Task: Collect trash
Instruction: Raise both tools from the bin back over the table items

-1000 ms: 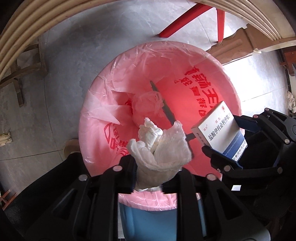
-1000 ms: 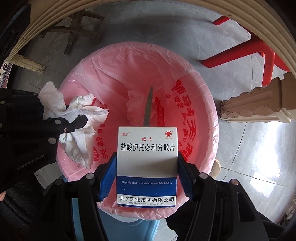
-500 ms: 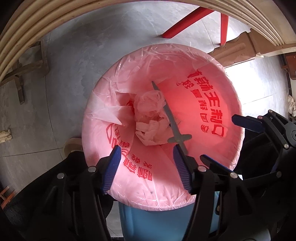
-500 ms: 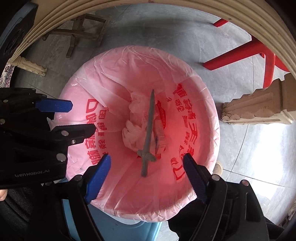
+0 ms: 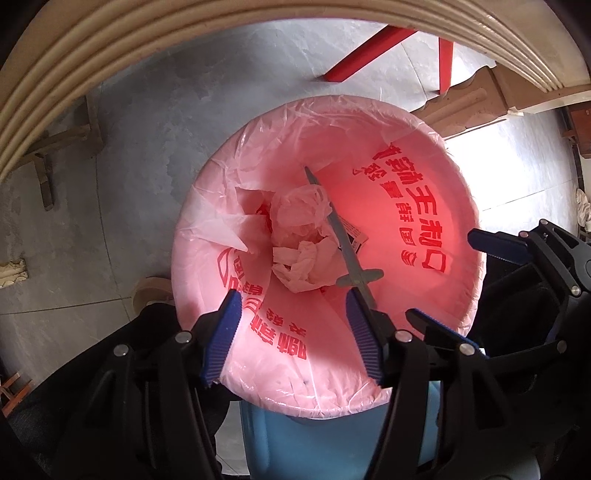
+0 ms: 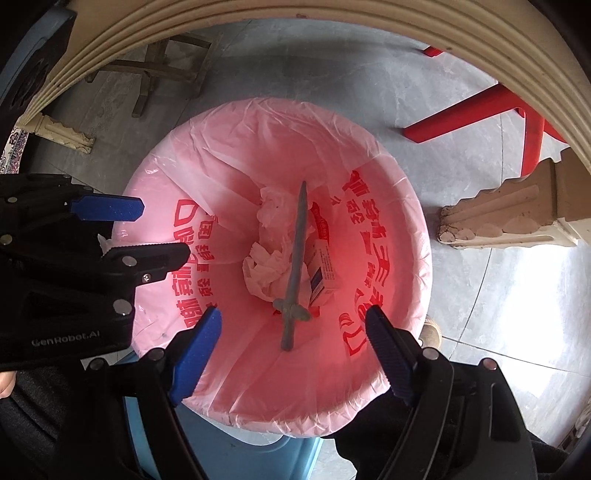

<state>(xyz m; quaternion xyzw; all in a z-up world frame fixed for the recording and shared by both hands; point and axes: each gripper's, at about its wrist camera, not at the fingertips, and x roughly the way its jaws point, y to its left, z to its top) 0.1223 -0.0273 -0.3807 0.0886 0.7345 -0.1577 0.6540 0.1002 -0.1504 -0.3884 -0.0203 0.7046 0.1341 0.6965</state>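
Both grippers hang over a blue trash bin (image 5: 325, 435) lined with a pink plastic bag (image 5: 417, 177) printed with red characters. My left gripper (image 5: 293, 306) is open and empty, pointing down into the bin; in the right wrist view the left gripper (image 6: 155, 230) shows at the left. My right gripper (image 6: 291, 325) is open and empty too; in the left wrist view the right gripper (image 5: 443, 275) sits at the right. At the bottom of the bag lie crumpled white tissue (image 5: 303, 264), a grey toy sword (image 6: 297, 258) and a small medicine box (image 6: 323, 273).
The bin stands on a grey tiled floor (image 5: 155, 147). Red chair legs (image 6: 480, 114) and a carved wooden furniture foot (image 6: 506, 218) stand beyond and right of it. A curved cream table edge (image 6: 332, 33) arcs across the top. Wooden legs (image 6: 162, 70) stand at the far left.
Both grippers opened. The white tissue dropped from the left gripper and the medicine box from the right; both now lie at the bottom of the bag. Neither hand moved.
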